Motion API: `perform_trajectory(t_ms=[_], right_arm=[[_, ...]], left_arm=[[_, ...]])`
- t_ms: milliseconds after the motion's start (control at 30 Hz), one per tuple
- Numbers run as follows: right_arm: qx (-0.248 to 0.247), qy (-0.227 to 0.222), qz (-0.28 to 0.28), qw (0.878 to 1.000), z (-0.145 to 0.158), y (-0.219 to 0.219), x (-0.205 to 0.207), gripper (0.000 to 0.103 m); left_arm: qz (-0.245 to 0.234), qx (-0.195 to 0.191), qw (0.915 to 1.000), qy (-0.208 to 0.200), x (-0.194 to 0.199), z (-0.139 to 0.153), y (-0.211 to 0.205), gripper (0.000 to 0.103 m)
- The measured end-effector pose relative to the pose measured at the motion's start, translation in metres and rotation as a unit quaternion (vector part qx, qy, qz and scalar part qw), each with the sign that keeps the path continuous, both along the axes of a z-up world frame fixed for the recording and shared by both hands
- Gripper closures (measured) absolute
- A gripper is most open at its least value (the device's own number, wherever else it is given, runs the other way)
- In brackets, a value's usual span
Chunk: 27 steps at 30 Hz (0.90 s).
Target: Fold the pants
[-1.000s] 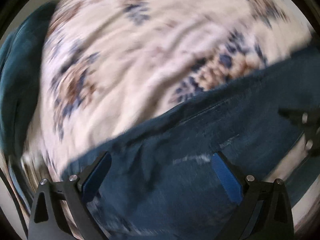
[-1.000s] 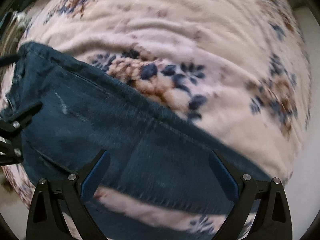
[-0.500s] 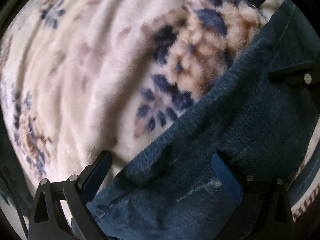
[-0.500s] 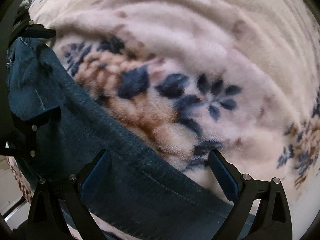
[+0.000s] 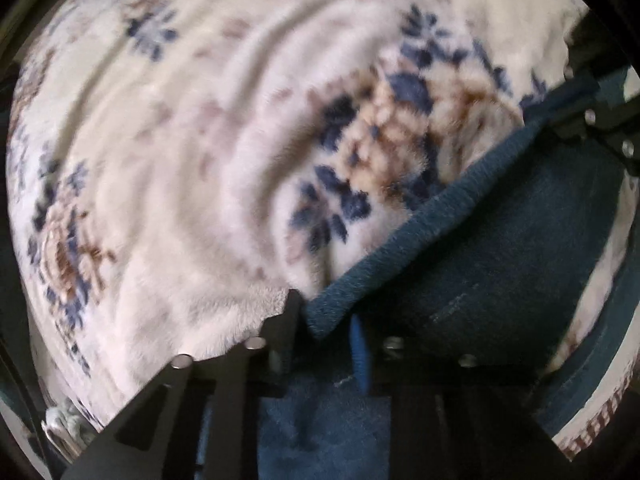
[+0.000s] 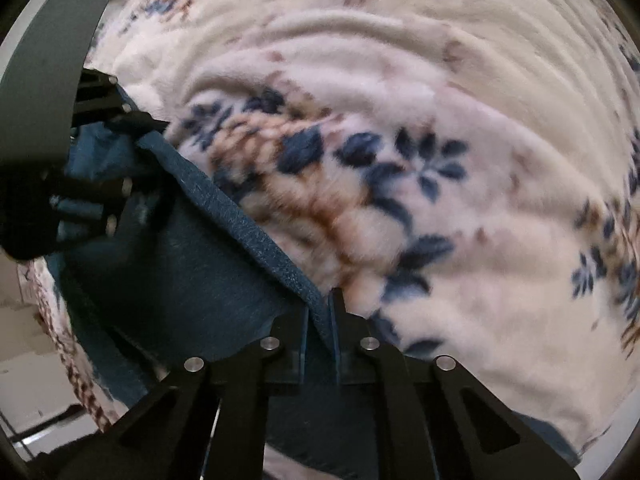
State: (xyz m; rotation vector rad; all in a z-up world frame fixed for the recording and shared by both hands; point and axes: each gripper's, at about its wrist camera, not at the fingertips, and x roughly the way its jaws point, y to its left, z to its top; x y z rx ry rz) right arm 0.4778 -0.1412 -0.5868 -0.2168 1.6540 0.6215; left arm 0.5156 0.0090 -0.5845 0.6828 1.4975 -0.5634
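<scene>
Left wrist: pants [image 5: 500,248] on blanket [image 5: 180,160]

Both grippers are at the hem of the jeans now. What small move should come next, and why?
Probably lift both together and carry the hem over. The left gripper and the right gripper have just closed, each pinching the jeans at the hem, which lies on the blanket. Lifting evenly should keep the hem straight.
</scene>
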Motion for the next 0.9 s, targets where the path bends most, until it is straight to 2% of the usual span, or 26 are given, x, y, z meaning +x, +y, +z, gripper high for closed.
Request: perform_trajectory(t_ms=[167, 233, 333, 400, 467, 567, 600, 667, 700, 800, 900], right_arm=[[0.023, -0.027, -0.028, 0.999, 0.043, -0.018, -0.038, 0.096], [0.036, -0.042, -0.037, 0.998, 0.065, -0.027, -0.059, 0.096], [0.058, -0.054, -0.047, 0.996, 0.081, -0.034, -0.087, 0.096], [0.073, -0.052, -0.053, 0.995, 0.098, -0.033, -0.116, 0.096], [0.079, -0.046, -0.053, 0.994, 0.109, -0.024, -0.146, 0.096], [0.081, -0.022, -0.060, 0.995, 0.101, -0.014, -0.195, 0.096], [0.076, -0.009, -0.068, 0.995, 0.082, -0.008, -0.208, 0.096], [0.066, 0.017, -0.093, 0.993, 0.056, -0.008, -0.232, 0.095], [0.061, 0.034, -0.119, 0.990, 0.043, -0.009, -0.242, 0.095], [0.053, 0.063, -0.202, 0.976, 0.007, -0.012, -0.247, 0.092], [0.060, 0.080, -0.281, 0.954, 0.005, -0.022, -0.245, 0.089]], left_arm=[[0.015, -0.025, 0.9992, -0.027, -0.033, 0.032, 0.007, 0.093], [0.038, -0.043, 0.9977, -0.035, -0.047, 0.045, 0.015, 0.093], [0.086, -0.078, 0.9926, -0.034, -0.075, 0.062, 0.036, 0.093], [0.129, -0.100, 0.9862, -0.025, -0.105, 0.067, 0.043, 0.093], [0.155, -0.108, 0.9819, -0.015, -0.154, 0.079, 0.044, 0.092], [0.194, -0.106, 0.9753, 0.006, -0.214, 0.076, 0.048, 0.092], [0.210, -0.105, 0.9719, 0.013, -0.227, 0.068, 0.051, 0.091], [0.253, -0.107, 0.9614, 0.020, -0.239, 0.056, 0.057, 0.090], [0.286, -0.106, 0.9521, 0.022, -0.244, 0.048, 0.060, 0.089], [0.335, -0.101, 0.9366, 0.006, -0.249, 0.047, 0.059, 0.089], [0.369, -0.102, 0.9239, -0.013, -0.253, 0.062, 0.057, 0.089]])
